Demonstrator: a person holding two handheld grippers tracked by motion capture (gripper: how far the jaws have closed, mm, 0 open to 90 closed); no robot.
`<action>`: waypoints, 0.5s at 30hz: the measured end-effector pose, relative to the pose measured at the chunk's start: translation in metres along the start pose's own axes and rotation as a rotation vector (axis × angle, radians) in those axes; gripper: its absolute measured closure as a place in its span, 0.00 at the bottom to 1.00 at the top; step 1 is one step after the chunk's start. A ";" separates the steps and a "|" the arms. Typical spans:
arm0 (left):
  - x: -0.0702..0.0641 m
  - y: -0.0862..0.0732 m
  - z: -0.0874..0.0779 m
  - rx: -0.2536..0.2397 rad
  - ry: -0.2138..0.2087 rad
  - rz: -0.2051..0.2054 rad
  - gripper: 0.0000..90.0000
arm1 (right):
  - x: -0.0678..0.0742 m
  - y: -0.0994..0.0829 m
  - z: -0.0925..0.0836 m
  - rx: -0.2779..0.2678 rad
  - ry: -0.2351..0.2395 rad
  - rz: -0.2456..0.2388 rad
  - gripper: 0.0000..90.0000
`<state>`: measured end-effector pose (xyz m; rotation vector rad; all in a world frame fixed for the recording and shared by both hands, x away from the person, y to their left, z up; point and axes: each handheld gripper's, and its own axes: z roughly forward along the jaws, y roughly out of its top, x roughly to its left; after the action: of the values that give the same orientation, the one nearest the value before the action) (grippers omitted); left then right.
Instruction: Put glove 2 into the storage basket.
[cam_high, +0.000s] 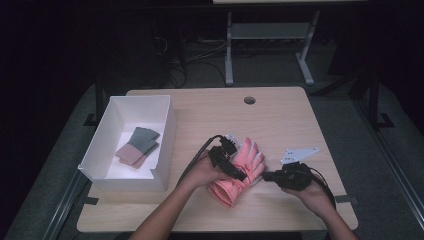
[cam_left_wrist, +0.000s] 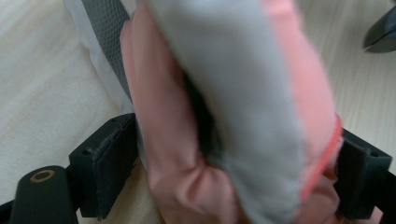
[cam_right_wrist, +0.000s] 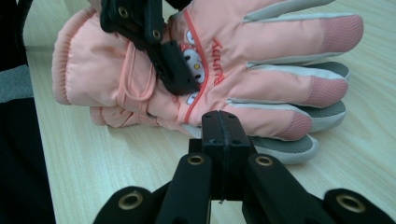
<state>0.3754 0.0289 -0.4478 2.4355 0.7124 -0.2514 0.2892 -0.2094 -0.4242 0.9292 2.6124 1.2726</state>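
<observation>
Two pink gloves (cam_high: 252, 159) lie stacked on the wooden table (cam_high: 280, 120), fingers pointing away from the person. The upper glove (cam_right_wrist: 261, 70) has grey seams and a small cartoon badge. The lower glove (cam_right_wrist: 289, 150) shows grey fingertips beneath it. My left gripper (cam_high: 238, 173) is down over the gloves' wrist part, jaws spread wide. Pink and grey glove fabric (cam_left_wrist: 233, 93) fills the gap between its pads (cam_left_wrist: 114, 163), which stand open around it. One left finger (cam_right_wrist: 168, 60) lies across the upper glove. My right gripper (cam_right_wrist: 222, 122) is shut and empty, its tip just short of the lower glove's side.
A white open box (cam_high: 100, 145) stands at the table's left, with folded grey and pink cloth pieces (cam_high: 137, 146) inside. A round cable hole (cam_high: 249, 100) sits near the far edge. Beyond the table stand a white desk frame (cam_high: 229, 55) and cables on the floor.
</observation>
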 end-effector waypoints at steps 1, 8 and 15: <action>0.000 -0.001 0.001 0.008 -0.006 -0.003 0.15 | 0.000 0.000 0.000 0.000 0.001 0.002 1.00; -0.004 0.003 0.005 0.043 -0.029 0.000 0.26 | 0.000 0.000 -0.001 -0.003 -0.004 0.003 1.00; 0.003 0.003 0.002 0.049 -0.097 -0.046 0.56 | -0.002 0.000 -0.006 -0.019 -0.014 0.003 0.94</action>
<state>0.3791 0.0270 -0.4491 2.4364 0.7279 -0.4062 0.2885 -0.2146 -0.4206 0.9365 2.5851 1.2845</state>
